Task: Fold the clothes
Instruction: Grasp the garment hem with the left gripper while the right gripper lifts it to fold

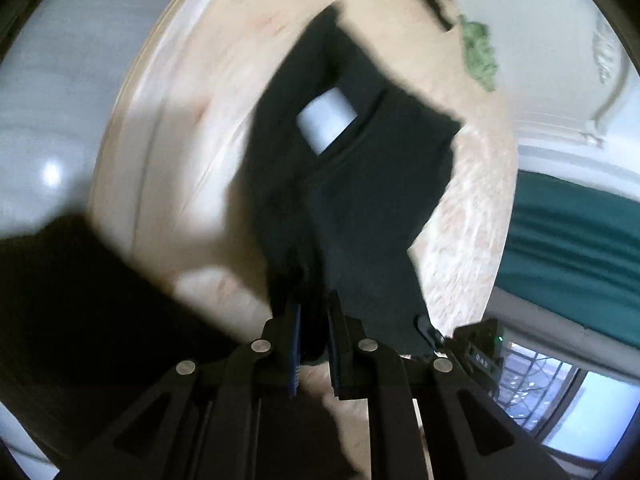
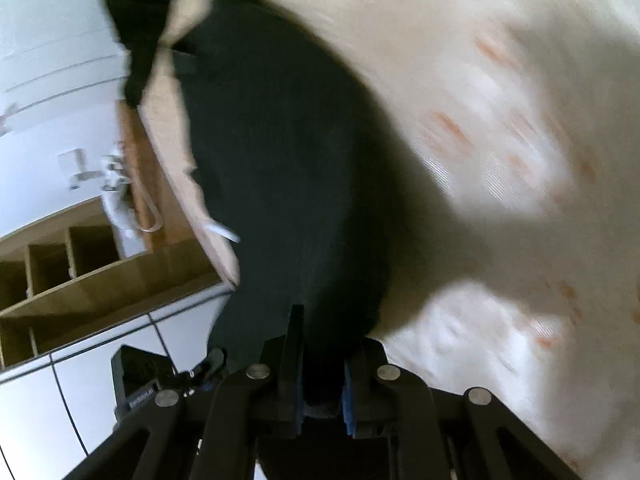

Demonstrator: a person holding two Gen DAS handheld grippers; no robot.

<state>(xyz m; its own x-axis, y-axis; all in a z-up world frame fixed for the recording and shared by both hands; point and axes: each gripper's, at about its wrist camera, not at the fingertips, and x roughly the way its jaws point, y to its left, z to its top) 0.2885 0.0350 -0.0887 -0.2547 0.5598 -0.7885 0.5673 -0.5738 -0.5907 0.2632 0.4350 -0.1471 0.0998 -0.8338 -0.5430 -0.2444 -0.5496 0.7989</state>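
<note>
Black garment (image 1: 352,200) nearest, round beige table (image 1: 224,60); wooden shelves (image 2: 60,264)

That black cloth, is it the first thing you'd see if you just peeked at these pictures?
Yes. The black cloth fills the middle of both pictures, hanging over the pale round table. The left tongs and the right tongs are each shut on an edge of it. A white patch shows through a gap in the cloth in the left picture, and a green clump sits near the table's far edge.
</note>
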